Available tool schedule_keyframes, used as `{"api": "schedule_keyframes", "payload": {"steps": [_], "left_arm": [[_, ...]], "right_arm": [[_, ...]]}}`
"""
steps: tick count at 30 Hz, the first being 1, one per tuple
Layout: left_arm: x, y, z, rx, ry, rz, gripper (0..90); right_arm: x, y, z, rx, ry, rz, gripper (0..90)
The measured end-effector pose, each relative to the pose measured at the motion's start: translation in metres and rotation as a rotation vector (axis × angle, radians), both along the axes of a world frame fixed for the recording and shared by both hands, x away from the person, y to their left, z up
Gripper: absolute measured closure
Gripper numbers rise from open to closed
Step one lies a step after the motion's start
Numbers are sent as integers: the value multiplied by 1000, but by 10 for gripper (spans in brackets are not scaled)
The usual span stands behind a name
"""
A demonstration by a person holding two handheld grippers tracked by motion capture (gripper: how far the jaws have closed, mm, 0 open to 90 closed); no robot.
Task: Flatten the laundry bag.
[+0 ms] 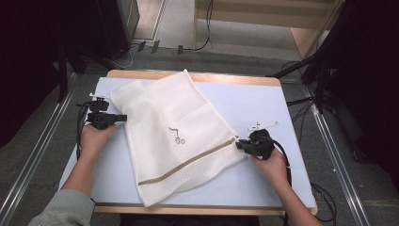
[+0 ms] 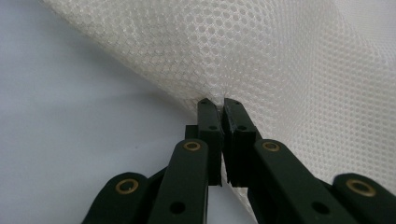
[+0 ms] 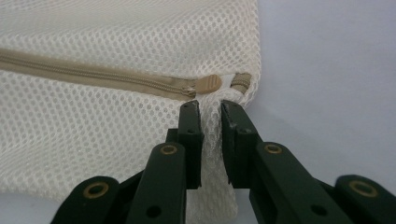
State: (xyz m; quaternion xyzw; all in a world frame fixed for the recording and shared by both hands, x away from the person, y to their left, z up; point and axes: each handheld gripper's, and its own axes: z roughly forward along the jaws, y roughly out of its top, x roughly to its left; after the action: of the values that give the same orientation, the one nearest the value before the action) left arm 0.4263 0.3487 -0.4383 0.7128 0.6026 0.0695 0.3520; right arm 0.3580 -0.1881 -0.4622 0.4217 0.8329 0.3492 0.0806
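Observation:
A white mesh laundry bag point(image 1: 174, 127) lies slanted across the pale blue table point(image 1: 254, 101), with a tan zipper point(image 1: 188, 162) along its near side. My left gripper point(image 1: 125, 117) is at the bag's left edge. In the left gripper view its jaws point(image 2: 218, 101) are shut on a pinch of the mesh point(image 2: 280, 56). My right gripper point(image 1: 238, 145) is at the bag's right corner. In the right gripper view its jaws point(image 3: 210, 105) clamp a bunched fold of mesh point(image 3: 93, 37) just below the zipper pull point(image 3: 205, 84), near the zipper point(image 3: 93, 77) end.
The table has a wooden rim point(image 1: 197, 209) at the front. Bare blue surface lies to the right of the bag point(image 1: 282, 179) and at the front left point(image 1: 113, 179). Black stands point(image 1: 324, 70) and cables point(image 1: 324, 197) are on the floor around the table.

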Motion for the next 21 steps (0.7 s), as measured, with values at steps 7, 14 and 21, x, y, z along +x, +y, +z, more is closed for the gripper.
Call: {"api": "schedule_keyframes", "payload": {"steps": [7, 14, 21], "left_arm": [[10, 2, -2, -2, 19, 4, 872], [6, -2, 4, 16, 11, 4, 705], [-6, -3, 10, 15, -23, 0, 551]], "right_arm": [[-23, 12, 3, -5, 3, 81, 803], [-20, -5, 11, 23, -38, 11, 600], [-10, 0, 14, 49, -60, 20, 589]]}}
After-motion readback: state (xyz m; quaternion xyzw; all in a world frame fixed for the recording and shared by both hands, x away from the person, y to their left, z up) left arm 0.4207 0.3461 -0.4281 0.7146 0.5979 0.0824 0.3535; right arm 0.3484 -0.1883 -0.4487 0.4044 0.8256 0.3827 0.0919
